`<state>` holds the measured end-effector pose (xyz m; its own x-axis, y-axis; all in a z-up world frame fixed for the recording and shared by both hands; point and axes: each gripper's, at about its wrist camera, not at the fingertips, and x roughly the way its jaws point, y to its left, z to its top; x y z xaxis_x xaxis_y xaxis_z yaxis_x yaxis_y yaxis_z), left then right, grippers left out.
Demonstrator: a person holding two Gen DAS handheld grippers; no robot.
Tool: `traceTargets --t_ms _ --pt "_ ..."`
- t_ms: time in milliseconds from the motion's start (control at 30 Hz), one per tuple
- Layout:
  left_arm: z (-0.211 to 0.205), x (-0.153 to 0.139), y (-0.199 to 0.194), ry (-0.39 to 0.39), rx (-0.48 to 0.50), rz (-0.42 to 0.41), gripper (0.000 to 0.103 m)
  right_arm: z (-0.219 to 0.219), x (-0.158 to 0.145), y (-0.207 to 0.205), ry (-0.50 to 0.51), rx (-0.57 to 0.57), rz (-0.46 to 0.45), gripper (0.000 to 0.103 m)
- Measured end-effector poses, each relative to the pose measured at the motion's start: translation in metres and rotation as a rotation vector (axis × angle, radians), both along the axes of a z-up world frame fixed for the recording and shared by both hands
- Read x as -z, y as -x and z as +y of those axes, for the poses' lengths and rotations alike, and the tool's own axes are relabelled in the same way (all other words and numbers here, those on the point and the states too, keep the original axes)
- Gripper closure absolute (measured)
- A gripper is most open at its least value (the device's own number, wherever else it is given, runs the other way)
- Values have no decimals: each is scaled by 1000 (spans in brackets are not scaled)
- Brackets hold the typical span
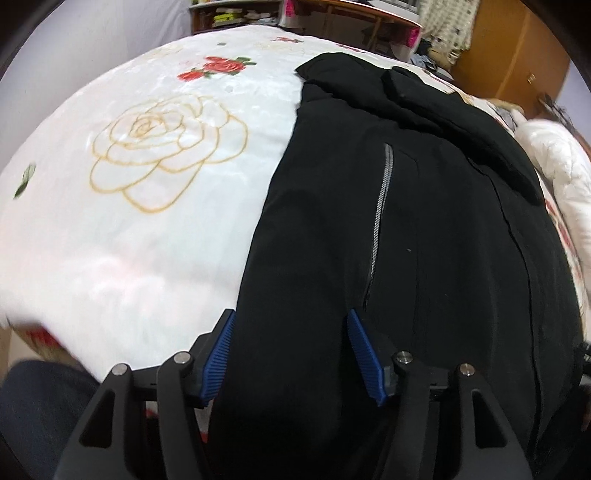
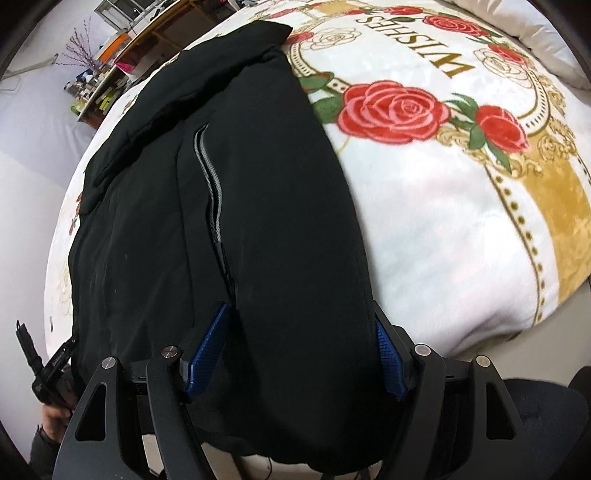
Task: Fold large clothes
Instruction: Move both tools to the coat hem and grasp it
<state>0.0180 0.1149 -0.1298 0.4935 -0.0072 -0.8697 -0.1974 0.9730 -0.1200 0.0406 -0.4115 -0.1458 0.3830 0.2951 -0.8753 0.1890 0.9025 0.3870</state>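
A large black jacket (image 1: 424, 229) lies flat on the bed with a sleeve folded across its chest and grey pocket zips showing. My left gripper (image 1: 291, 314) stands open, tilted down over the jacket's near hem; black cloth lies between its blue pads (image 1: 218, 354) and the left pad sits at the jacket's left edge. Over the same jacket (image 2: 221, 221), my right gripper (image 2: 300, 308) is open too, and the hem's right part fills the gap between its pads (image 2: 207, 350). I cannot see either pair of pads pressing the cloth.
The bed is covered by a white blanket (image 1: 147, 221) with rose prints and a gold band (image 2: 561, 206). A white quilted garment (image 1: 557, 162) lies at the right. Shelves (image 1: 229, 14) and a wooden cabinet (image 1: 517, 55) stand behind the bed. A hand (image 2: 51, 417) shows at lower left.
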Motion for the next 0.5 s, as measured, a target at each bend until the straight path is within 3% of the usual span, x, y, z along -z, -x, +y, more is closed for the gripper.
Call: traceTargets --t_ms 100,167,267,300,500 --pt "1 3 1 13 -8 14 43 4 -1 1 8 -25 28 30" --pt "-2 4 -2 11 6 24 51 6 1 0 7 -35 51 32" --pt "-9 -1 0 -3 32 28 74 5 -1 0 2 -39 58 55" --pt "-11 -4 1 -5 37 25 81 4 -5 2 -2 -45 47 69" --pt "-3 -40 12 69 51 -56 89 3 -32 9 -23 -104 -30 83"
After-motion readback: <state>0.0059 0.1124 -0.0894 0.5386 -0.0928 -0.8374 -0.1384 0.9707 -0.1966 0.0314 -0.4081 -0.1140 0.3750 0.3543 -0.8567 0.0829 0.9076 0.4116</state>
